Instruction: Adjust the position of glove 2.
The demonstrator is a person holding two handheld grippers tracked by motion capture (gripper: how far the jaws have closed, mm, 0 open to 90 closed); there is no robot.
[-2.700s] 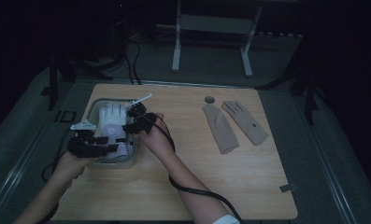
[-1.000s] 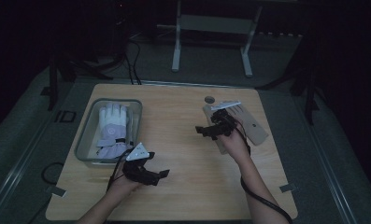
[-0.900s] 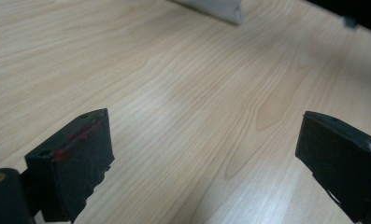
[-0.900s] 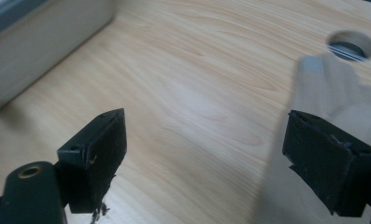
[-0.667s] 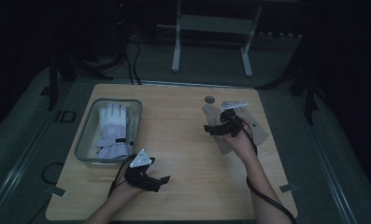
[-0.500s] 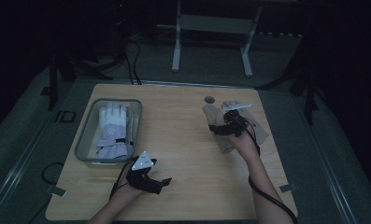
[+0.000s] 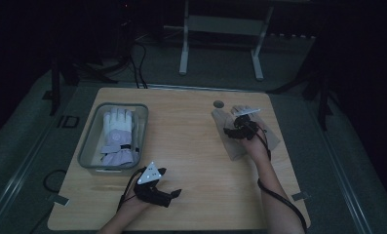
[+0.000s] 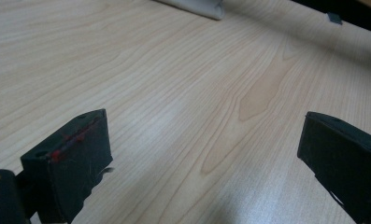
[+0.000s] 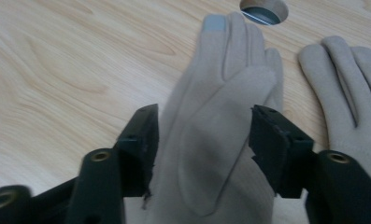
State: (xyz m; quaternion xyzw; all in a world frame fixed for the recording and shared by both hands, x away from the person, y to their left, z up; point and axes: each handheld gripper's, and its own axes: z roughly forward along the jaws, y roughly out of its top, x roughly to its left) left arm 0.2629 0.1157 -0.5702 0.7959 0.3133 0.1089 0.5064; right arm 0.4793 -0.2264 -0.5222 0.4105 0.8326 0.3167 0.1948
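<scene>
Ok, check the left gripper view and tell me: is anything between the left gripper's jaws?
No: the left gripper has its jaws standing wide apart over bare wooden table, with nothing between them.

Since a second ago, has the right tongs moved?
Yes. The right tongs shifted toward the table's far edge, nearer the round hole, onto the left beige glove; its jaws have just been closing around it.

A dim lab or recording studio, it seems. A wooden worktop [image 7: 196, 146] stands on grey floor mats, with loose cables [image 7: 137, 63] and a metal stand [image 7: 220, 44] in the dark behind.
</scene>
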